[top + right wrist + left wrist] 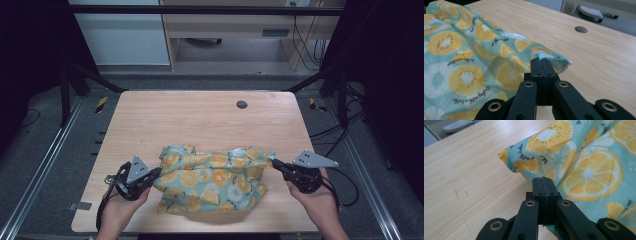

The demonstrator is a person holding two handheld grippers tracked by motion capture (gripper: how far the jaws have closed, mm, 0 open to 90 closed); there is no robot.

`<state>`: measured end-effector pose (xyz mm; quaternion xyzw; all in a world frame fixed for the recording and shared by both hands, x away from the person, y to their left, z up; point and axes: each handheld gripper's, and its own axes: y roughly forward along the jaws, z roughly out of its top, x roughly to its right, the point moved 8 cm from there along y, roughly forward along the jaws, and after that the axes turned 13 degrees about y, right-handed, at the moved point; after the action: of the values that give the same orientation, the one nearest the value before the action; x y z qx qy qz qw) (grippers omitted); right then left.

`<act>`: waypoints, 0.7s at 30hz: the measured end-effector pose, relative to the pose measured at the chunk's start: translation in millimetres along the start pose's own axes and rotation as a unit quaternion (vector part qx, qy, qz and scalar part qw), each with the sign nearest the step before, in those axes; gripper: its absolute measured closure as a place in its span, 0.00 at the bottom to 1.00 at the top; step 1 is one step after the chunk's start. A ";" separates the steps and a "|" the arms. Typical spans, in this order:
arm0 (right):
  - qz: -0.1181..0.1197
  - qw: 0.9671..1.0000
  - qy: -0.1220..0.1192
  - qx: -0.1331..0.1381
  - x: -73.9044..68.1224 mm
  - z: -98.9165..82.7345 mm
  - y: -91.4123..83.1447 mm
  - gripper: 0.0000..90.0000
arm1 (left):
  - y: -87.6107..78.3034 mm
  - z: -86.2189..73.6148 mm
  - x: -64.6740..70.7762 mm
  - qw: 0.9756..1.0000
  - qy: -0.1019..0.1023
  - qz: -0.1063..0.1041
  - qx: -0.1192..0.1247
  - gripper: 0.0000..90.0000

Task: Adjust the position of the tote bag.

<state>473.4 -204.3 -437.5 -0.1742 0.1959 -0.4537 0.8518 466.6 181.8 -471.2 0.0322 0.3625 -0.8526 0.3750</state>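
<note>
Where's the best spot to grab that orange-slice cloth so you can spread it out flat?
Best at its two outer edges, coming in low from each side. The cloth lies crumpled on the table, so its thin side hems are the easiest parts to pinch. The left gripper is shut on the left edge, and the right gripper is shut on the right corner fold. Pulling apart should probably flatten it.

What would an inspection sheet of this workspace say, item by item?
Surface: wooden table, round hole near the far edge.
Job's things: cloth with a citrus print, crumpled at the near edge.
Clutter: nothing seen.
Grippers: left hand-held gripper shut on the cloth's left edge; right hand-held gripper shut on its right corner.
Cables: one cable trails from the right gripper; more on the floor behind.
Surroundings: dark frame, pale cabinet beyond.
</note>
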 end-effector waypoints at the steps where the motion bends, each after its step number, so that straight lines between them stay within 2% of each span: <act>1: 0.002 1.000 0.000 -0.002 -1.3 -3.7 -0.3 1.00 | 0.7 -3.0 3.4 1.000 0.002 -0.004 -0.002 1.00; 2: 0.004 1.000 -0.002 -0.007 -2.8 -8.8 -0.1 1.00 | 1.8 -3.9 5.8 1.000 -0.002 -0.006 0.000 1.00; 4: 0.007 1.000 -0.002 -0.013 -5.2 -16.4 0.1 1.00 | 3.2 -7.8 11.2 1.000 0.006 -0.011 -0.006 1.00; 9: 0.017 1.000 0.003 -0.022 -10.9 -31.0 -0.5 1.00 | 6.5 -10.6 20.0 1.000 0.010 -0.023 -0.008 1.00; 16: 0.033 0.999 0.005 -0.023 -16.7 -41.4 -3.0 1.00 | 13.2 -14.0 29.7 0.999 0.023 -0.033 -0.017 1.00; 21: 0.047 0.998 -0.004 -0.040 -23.0 -52.6 0.7 1.00 | 21.4 -18.9 36.4 0.998 0.029 -0.044 -0.031 1.00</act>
<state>436.3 -190.9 -479.1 -0.2004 0.2186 -0.4046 0.8651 450.6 161.7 -509.8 0.0294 0.4008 -0.8553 0.3271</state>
